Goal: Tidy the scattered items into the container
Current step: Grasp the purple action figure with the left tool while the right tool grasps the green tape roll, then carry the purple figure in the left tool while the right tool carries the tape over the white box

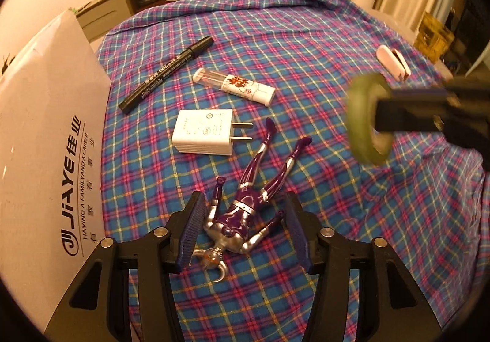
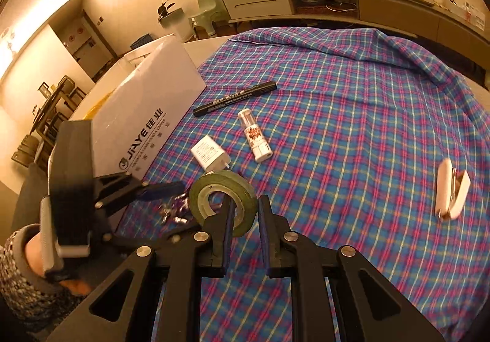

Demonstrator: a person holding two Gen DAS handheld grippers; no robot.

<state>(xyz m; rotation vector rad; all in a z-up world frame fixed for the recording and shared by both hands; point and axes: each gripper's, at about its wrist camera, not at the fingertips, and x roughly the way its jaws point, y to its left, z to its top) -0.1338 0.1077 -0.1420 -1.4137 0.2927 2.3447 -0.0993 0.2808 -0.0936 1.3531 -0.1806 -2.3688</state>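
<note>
A purple and silver toy figure lies face up on the plaid cloth. My left gripper stands open astride its torso, and its pads do not touch it. My right gripper is shut on the rim of a green tape roll, held above the cloth. From the left wrist the roll hangs blurred at the right, in the right gripper. The white box printed JIAYE stands at the left edge, and from the right wrist the box is seen beyond the left gripper.
On the cloth lie a black marker, a white plug charger, a white tube with a floral print and a white stapler-like item. A hand in a patterned sleeve holds the left gripper. Low cabinets line the far wall.
</note>
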